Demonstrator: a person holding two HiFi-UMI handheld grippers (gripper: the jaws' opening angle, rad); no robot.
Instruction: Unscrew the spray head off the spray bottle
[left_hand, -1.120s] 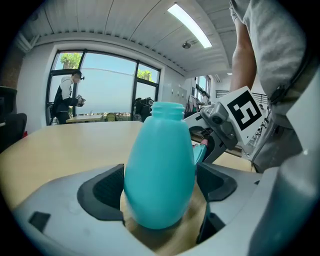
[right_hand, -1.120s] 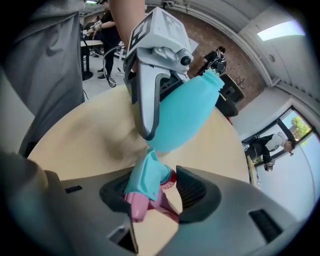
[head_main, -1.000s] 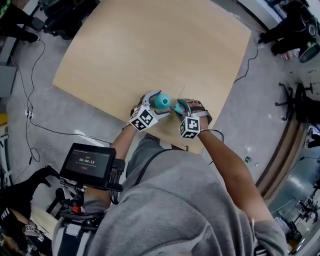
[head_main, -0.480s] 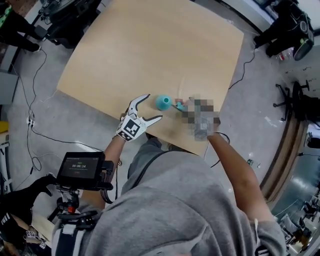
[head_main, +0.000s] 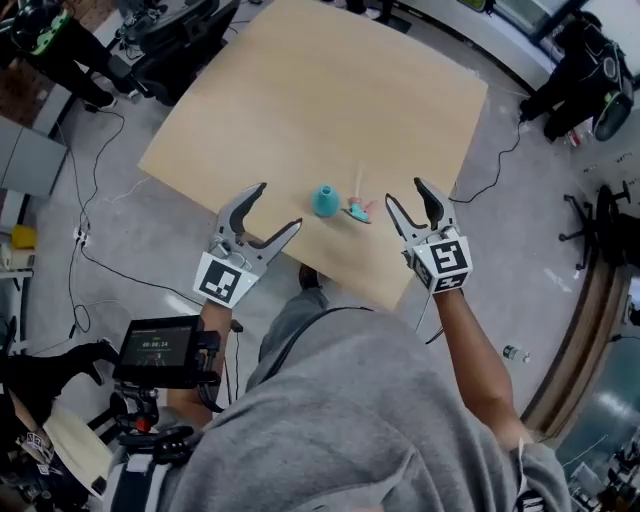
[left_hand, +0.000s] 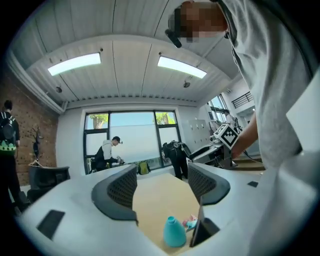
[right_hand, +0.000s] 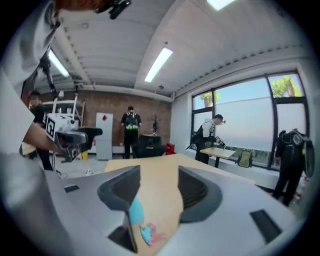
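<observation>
Nearest, both claws hang at the near side of the table (head_main: 330, 100), one on each side of the task's things. The left claw (head_main: 280, 205) reaches in over the near left edge. Its jaws stand apart and are closing with nothing between them; its own view shows only bare tabletop in the gap, with the bottle standing further off. The right claw (head_main: 405, 192) sits just inside the right edge, not far from the near corner. Its jaws are also spread and closing on nothing, so both claws are released and empty.

Between them and a little further in, the teal spray bottle (head_main: 324, 201) stands upright with its neck bare. The spray head (head_main: 357, 211), teal and pink, lies on its side just to the bottle's right, apart from it. Its thin dip tube (head_main: 360, 180) points toward the far side. Beyond that the tabletop is bare up to the far edges.

With the head lying separate from the bottle, the unscrewing looks finished. I judge this to be the release at the end of the task. Nothing more seems needed than keeping both claws clear, so that the light bottle is not knocked over.
</observation>
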